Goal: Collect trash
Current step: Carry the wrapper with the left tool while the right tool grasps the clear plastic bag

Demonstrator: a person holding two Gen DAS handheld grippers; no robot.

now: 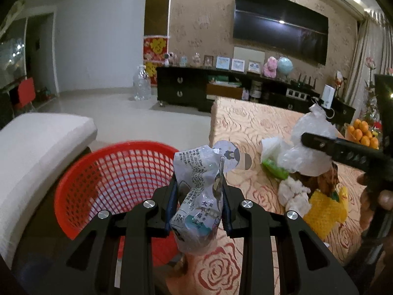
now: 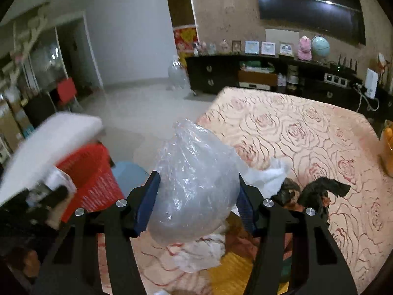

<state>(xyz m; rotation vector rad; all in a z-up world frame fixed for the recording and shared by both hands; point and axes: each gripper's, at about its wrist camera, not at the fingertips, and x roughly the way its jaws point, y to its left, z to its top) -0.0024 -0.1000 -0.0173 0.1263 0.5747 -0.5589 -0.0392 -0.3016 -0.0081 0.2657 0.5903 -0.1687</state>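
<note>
pinching a crumpled wrapper [image 1: 200, 194] in left tool [image 1: 199, 211], right tool [image 2: 196, 200] clamping clear bag [image 2: 194, 184], rose-patterned tablecloth [image 2: 307, 135], red basket [image 1: 110, 179] beside

Right tongs [image 2: 197, 196] clamping clear plastic bag [image 2: 196, 184], above rose-patterned tablecloth [image 2: 307, 132], red basket [image 2: 93, 177] left

Crumpled printed wrapper [image 1: 200, 196] stood upright at 6 o'clock; red mesh basket [image 1: 81, 186] at 9. Clear plastic bag [image 2: 194, 184] bulged at centre; remaining trash pile [image 1: 309, 191] lay at 3.
</note>
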